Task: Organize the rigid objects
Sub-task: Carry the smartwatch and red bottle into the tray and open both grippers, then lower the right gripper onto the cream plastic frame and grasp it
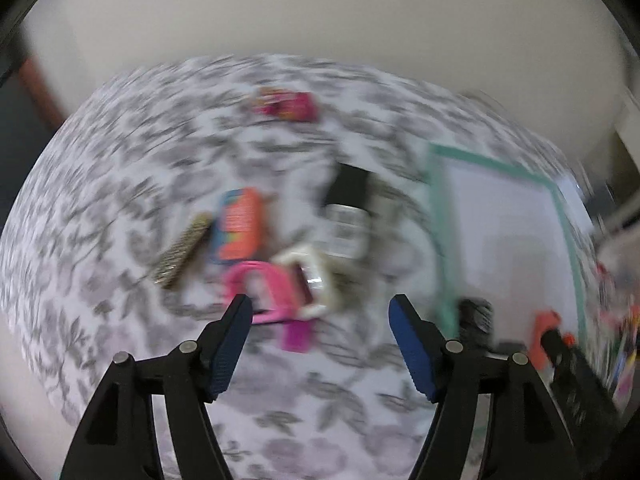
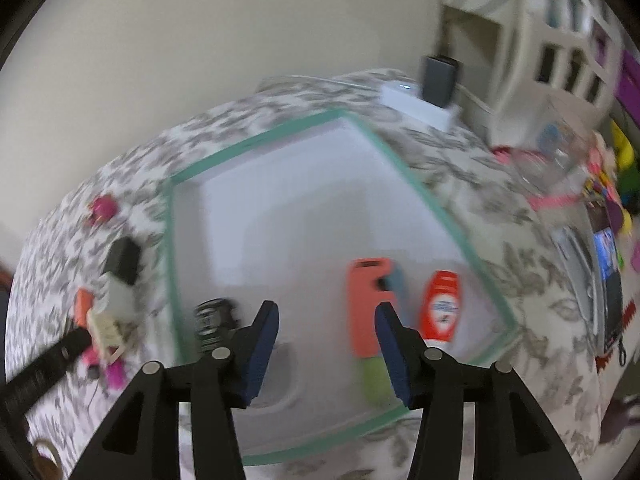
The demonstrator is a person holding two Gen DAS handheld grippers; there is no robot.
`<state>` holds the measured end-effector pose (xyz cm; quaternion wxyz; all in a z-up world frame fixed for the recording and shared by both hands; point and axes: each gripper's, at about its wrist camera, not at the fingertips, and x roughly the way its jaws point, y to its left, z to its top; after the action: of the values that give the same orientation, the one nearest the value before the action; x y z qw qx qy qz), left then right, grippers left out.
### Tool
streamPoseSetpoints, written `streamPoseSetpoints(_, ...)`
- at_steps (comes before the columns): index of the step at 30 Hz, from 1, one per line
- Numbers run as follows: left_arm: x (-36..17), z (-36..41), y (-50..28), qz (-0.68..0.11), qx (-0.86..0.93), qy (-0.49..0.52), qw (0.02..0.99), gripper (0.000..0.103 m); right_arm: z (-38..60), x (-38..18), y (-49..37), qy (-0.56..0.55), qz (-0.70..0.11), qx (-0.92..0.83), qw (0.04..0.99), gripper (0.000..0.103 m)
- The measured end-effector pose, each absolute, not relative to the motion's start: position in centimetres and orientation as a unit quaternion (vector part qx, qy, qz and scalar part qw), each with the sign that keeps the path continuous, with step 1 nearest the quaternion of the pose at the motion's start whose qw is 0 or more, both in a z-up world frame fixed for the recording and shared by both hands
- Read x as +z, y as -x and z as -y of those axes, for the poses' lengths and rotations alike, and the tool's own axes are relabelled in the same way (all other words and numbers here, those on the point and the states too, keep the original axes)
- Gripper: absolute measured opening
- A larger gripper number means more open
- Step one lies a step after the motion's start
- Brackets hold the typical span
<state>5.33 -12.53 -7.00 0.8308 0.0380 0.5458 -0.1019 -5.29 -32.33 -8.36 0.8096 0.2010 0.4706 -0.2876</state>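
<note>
My left gripper (image 1: 320,312) is open and empty, just above a pile on the floral cloth: a pink clip (image 1: 264,284), a cream clip (image 1: 316,276), an orange-blue box (image 1: 240,228), a black-capped bottle (image 1: 346,212) and a gold barrette (image 1: 184,250). A pink item (image 1: 288,106) lies farther back. My right gripper (image 2: 326,320) is open and empty over the white tray with a green rim (image 2: 396,160). In the tray lie a coral case (image 2: 366,304), a red-white bottle (image 2: 440,308), a green item (image 2: 374,380) and a black coil (image 2: 212,320). Both views are blurred.
The tray also shows at the right of the left wrist view (image 1: 440,232). A white box with a grey adapter (image 2: 424,92) sits behind the tray. A clear container (image 2: 552,152) and colourful clutter (image 2: 616,184) stand at the right. The wall is close behind the table.
</note>
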Motion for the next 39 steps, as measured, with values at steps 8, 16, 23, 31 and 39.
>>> streamPoseSetpoints(8, -8.7, 3.8, -8.9, -0.587, -0.003, 0.058, 0.808, 0.078, 25.3, -8.6, 1.0, -0.172, -0.496, -0.187, 0.83, 0.057)
streamPoseSetpoints(16, -9.5, -0.6, -10.4, -0.597, 0.034, 0.095, 0.796, 0.078, 21.2, -10.2, -2.2, -0.177, -0.517, -0.127, 0.828, 0.057)
streamPoseSetpoints(23, -10.4, 0.5, -11.2, -0.607, 0.014, 0.069, 0.792, 0.078, 20.8, -11.7, -4.1, -0.188, -0.529, -0.122, 0.819, 0.057)
streamPoseSetpoints(31, -12.0, 1.9, -11.9, -0.629, -0.001, 0.04, 0.777, 0.078, 19.8, -12.6, -6.0, -0.165, -0.53, -0.111, 0.825, 0.057)
streamPoseSetpoints(39, -12.9, 2.6, -12.6, -0.639, -0.012, 0.03, 0.768, 0.078, 19.0, -13.7, -7.2, -0.141, -0.538, -0.095, 0.825, 0.034)
